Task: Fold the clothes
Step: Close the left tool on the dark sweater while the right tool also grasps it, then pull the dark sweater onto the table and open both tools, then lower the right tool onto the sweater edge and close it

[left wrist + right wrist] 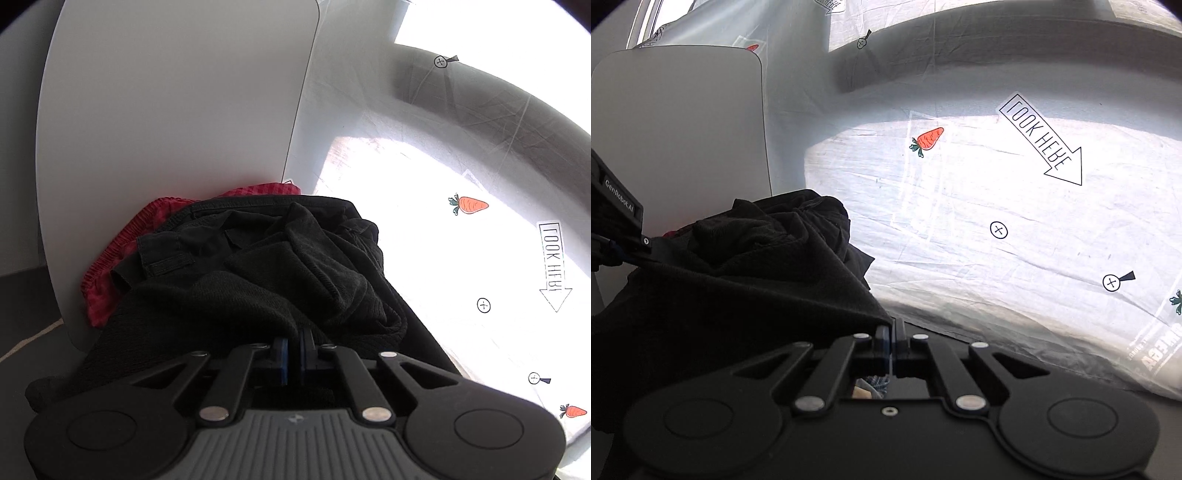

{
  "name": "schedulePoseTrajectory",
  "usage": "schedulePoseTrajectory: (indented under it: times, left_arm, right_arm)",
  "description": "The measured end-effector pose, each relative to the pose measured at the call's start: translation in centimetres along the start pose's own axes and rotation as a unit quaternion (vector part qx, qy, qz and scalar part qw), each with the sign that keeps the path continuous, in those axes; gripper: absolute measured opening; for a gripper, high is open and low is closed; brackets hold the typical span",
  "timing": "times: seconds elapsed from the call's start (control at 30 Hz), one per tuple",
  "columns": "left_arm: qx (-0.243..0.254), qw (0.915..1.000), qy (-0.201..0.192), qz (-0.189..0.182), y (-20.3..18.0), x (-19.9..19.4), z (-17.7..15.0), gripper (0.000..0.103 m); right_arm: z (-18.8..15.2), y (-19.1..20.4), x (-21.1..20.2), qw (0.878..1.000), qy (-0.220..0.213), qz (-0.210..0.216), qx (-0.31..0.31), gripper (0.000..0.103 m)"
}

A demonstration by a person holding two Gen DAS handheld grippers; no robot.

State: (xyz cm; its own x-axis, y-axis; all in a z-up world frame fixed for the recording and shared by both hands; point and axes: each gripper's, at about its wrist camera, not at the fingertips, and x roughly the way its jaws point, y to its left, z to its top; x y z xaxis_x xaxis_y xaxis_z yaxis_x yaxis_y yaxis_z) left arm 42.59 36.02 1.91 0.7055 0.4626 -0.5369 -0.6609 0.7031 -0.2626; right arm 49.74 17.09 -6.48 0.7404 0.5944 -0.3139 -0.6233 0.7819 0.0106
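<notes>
Over the sheet, both grippers pinching black garment

A black garment lies over red checked cloth beside a white sheet printed with orange carrots.

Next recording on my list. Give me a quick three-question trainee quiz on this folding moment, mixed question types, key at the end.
1. True or false: the left gripper stands open and holds nothing.
2. Multiple choice: what lies under the black garment, next to the white panel?
A. a red checked garment
B. a yellow towel
C. a blue sock
3. Short answer: which picture is printed in orange on the white sheet?

Key
1. False. The left gripper is shut on a fold of the black garment; the right gripper is also shut on its edge.
2. A, the red checked garment.
3. A carrot.
</notes>
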Motion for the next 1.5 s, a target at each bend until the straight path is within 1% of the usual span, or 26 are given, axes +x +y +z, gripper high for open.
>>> schedulePoseTrajectory:
  times: [0.07, 0.17, 0.23, 0.27, 0.33, 0.37, 0.4, 0.43, 0.47, 0.5, 0.57, 0.6, 0.67, 0.7, 0.73, 0.8, 0.9, 0.93, 1.0, 1.07, 1.13, 1.23, 1.27, 1.33, 1.4, 1.5]
  left_arm:
    - [0.028, 0.9993, 0.004, -0.024, -2.9, -2.0, -0.9, 0.005]
    - [0.059, 0.9951, 0.016, -0.077, -7.5, -5.6, -3.5, 0.005]
    - [0.075, 0.9865, 0.050, -0.136, -11.4, -8.5, -6.5, 0.005]
    - [0.089, 0.9786, 0.077, -0.169, -13.3, -9.8, -8.5, 0.005]
    - [0.116, 0.9566, 0.132, -0.233, -17.2, -12.3, -12.4, 0.009]
    - [0.131, 0.9419, 0.165, -0.262, -19.1, -13.7, -15.0, 0.017]
    - [0.147, 0.9275, 0.190, -0.287, -20.5, -15.0, -17.1, 0.018]
    - [0.165, 0.9096, 0.217, -0.313, -22.1, -16.6, -19.8, 0.019]
    - [0.188, 0.8931, 0.244, -0.328, -23.7, -18.6, -23.1, 0.022]
    - [0.214, 0.8781, 0.266, -0.335, -25.0, -20.3, -25.5, 0.026]
    - [0.256, 0.8538, 0.288, -0.351, -26.3, -22.9, -29.2, 0.035]
    - [0.279, 0.8434, 0.290, -0.356, -26.9, -24.2, -30.5, 0.038]
    - [0.306, 0.8438, 0.280, -0.341, -27.4, -25.9, -32.3, 0.051]
    - [0.312, 0.8487, 0.278, -0.324, -27.5, -26.1, -32.9, 0.053]
    - [0.319, 0.8534, 0.275, -0.307, -27.6, -26.3, -33.5, 0.053]
    - [0.315, 0.8675, 0.282, -0.262, -27.3, -25.8, -34.3, 0.054]
    - [0.297, 0.8853, 0.300, -0.195, -26.4, -24.3, -34.5, 0.058]
    - [0.291, 0.8904, 0.304, -0.174, -25.9, -23.6, -34.5, 0.058]
    - [0.281, 0.8994, 0.306, -0.137, -24.8, -22.2, -34.1, 0.058]
    - [0.269, 0.9062, 0.305, -0.115, -23.8, -21.4, -34.0, 0.059]
    - [0.255, 0.9112, 0.309, -0.096, -22.7, -20.7, -33.7, 0.062]
    - [0.237, 0.9185, 0.309, -0.072, -21.0, -19.4, -33.2, 0.067]
    - [0.233, 0.9193, 0.311, -0.064, -20.7, -18.5, -33.0, 0.069]
    - [0.223, 0.9206, 0.317, -0.047, -20.1, -16.6, -32.8, 0.070]
    - [0.214, 0.9208, 0.324, -0.033, -19.8, -14.8, -32.7, 0.070]
    - [0.215, 0.9177, 0.334, -0.019, -20.0, -12.0, -32.6, 0.070]
  right_arm:
    - [0.5, -1.8, -2.4, 1.000, -0.017, -0.021, 0.001, 0.001]
    - [0.3, -5.9, -7.6, 0.996, -0.035, -0.085, 0.015, 0.001]
    - [-0.6, -9.8, -12.0, 0.990, -0.035, -0.137, 0.028, 0.001]
    - [-1.1, -11.9, -14.3, 0.985, -0.034, -0.166, 0.034, 0.001]
    - [-2.8, -16.6, -19.6, 0.970, -0.028, -0.236, 0.044, 0.001]
    - [-3.7, -18.5, -22.0, 0.962, -0.020, -0.269, 0.046, 0.001]
    - [-5.0, -21.3, -24.9, 0.949, -0.008, -0.310, 0.056, 0.001]
    - [-6.3, -23.9, -27.8, 0.934, 0.007, -0.350, 0.067, 0.001]
    - [-7.9, -26.7, -30.9, 0.916, 0.039, -0.390, 0.087, 0.001]
    - [-9.7, -29.6, -33.9, 0.893, 0.090, -0.427, 0.109, 0.002]
    - [-12.9, -32.9, -39.2, 0.849, 0.153, -0.479, 0.162, 0.015]
    - [-14.6, -33.9, -41.6, 0.833, 0.181, -0.487, 0.190, 0.024]
    - [-18.0, -34.4, -45.8, 0.820, 0.213, -0.485, 0.217, 0.027]
    - [-19.4, -34.4, -47.5, 0.816, 0.227, -0.481, 0.227, 0.031]
    - [-20.2, -33.7, -48.1, 0.821, 0.235, -0.470, 0.224, 0.035]
    - [-21.1, -32.1, -48.6, 0.835, 0.249, -0.442, 0.211, 0.035]
    - [-20.6, -30.0, -47.9, 0.871, 0.254, -0.382, 0.175, 0.036]
    - [-20.1, -29.5, -47.5, 0.883, 0.249, -0.368, 0.153, 0.039]
    - [-19.0, -29.1, -46.6, 0.899, 0.236, -0.350, 0.118, 0.042]
    - [-17.9, -29.2, -45.8, 0.910, 0.217, -0.336, 0.109, 0.044]
    - [-17.1, -29.2, -44.7, 0.916, 0.206, -0.327, 0.105, 0.045]
    - [-16.2, -29.1, -42.1, 0.927, 0.206, -0.300, 0.091, 0.045]
    - [-16.0, -29.0, -41.2, 0.931, 0.205, -0.289, 0.086, 0.045]
    - [-15.5, -28.7, -39.1, 0.941, 0.204, -0.261, 0.071, 0.045]
    - [-15.3, -28.3, -37.4, 0.947, 0.207, -0.240, 0.058, 0.045]
    - [-14.9, -27.3, -34.2, 0.952, 0.218, -0.211, 0.029, 0.044]
